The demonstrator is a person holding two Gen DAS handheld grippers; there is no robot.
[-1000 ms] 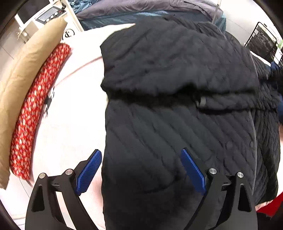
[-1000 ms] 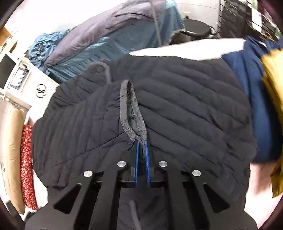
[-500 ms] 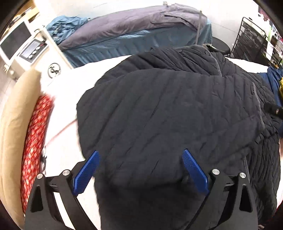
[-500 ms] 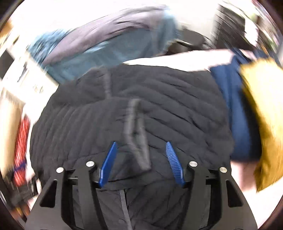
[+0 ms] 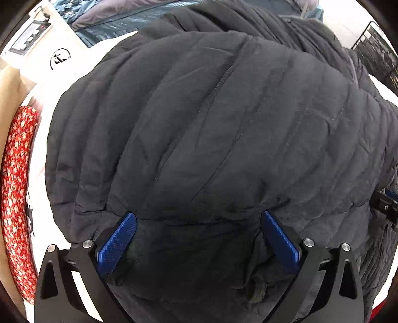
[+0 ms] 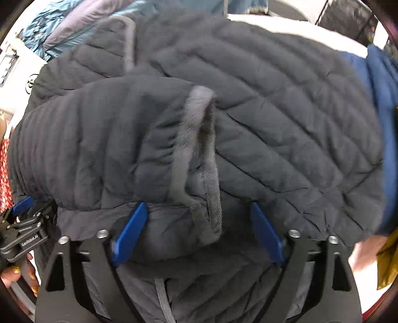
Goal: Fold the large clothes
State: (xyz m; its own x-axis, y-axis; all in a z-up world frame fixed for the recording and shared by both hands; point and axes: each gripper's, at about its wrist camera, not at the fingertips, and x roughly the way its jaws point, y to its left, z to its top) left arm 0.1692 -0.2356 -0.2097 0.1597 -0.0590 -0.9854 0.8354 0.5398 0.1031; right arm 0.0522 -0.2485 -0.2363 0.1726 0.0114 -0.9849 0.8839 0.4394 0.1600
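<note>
A black quilted jacket (image 5: 211, 129) lies bunched on the white bed (image 5: 41, 149) and fills both views. My left gripper (image 5: 199, 238) hovers close over its folded body. The jaws are opening wide; fabric bulges between the blue pads (image 5: 117, 243) without being pinched. My right gripper (image 6: 199, 228) is also opening. The sleeve's grey-trimmed cuff (image 6: 196, 159) lies loose between its pads (image 6: 129, 231), which do not press on it. At the left edge of the right wrist view, the left gripper (image 6: 24, 223) shows with a hand (image 6: 22, 275) on it.
A red floral cushion (image 5: 17, 198) and a beige pillow (image 5: 10, 94) line the bed's left side. A white box with a logo (image 5: 59, 56) and blue-grey bedding (image 5: 112, 22) sit behind. A navy garment (image 6: 383, 99) and a mustard one (image 6: 388, 258) lie to the right.
The right gripper went from shut on the grey-trimmed cuff to wide open, and the cuff now rests on the jacket. The left gripper moved across and down, closer to the jacket.
</note>
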